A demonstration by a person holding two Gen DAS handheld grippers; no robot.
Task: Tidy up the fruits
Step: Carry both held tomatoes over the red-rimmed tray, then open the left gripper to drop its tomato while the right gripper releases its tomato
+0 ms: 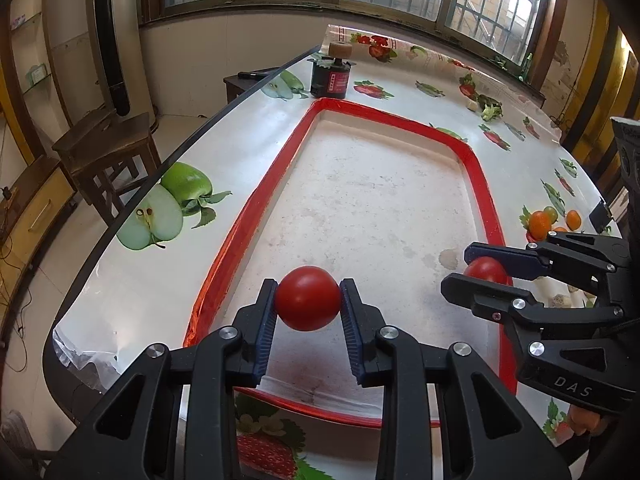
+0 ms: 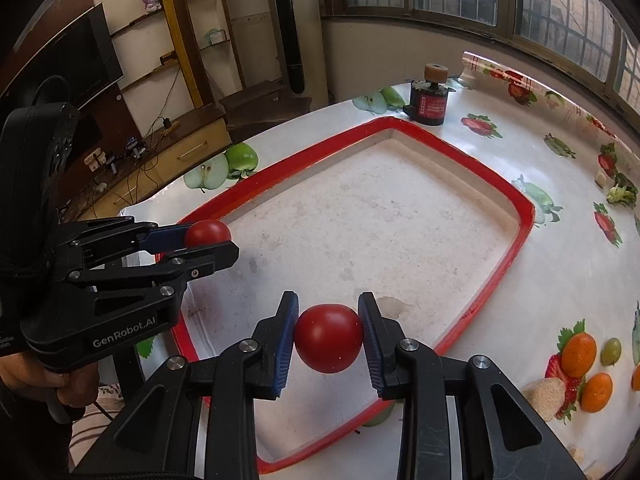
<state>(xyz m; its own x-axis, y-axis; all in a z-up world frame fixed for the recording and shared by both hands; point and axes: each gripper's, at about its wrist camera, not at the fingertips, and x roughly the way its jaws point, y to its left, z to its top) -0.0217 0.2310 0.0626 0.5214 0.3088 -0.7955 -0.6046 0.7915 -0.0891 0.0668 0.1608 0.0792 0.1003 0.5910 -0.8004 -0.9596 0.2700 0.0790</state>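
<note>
A red tomato (image 1: 307,298) sits between the blue pads of my left gripper (image 1: 308,284), which is shut on it above the near end of the red-rimmed tray (image 1: 256,208). My right gripper (image 2: 328,308) is shut on a second red tomato (image 2: 329,338) over the tray's (image 2: 524,216) near edge. Each view also shows the other gripper from the side. The right gripper (image 1: 460,268) grips its tomato (image 1: 486,270) at the tray's right rim. The left gripper (image 2: 216,240) carries its tomato (image 2: 208,233) at the tray's left rim. The tray's white floor is bare.
A black and red can (image 1: 334,76) with a cork-like cap stands beyond the tray's far corner. Small oranges (image 2: 580,354) and a green fruit (image 2: 611,351) lie on the fruit-print tablecloth, right of the tray. Vegetable scraps (image 2: 622,194) lie far right. A wooden stool (image 1: 108,152) stands off the table's left edge.
</note>
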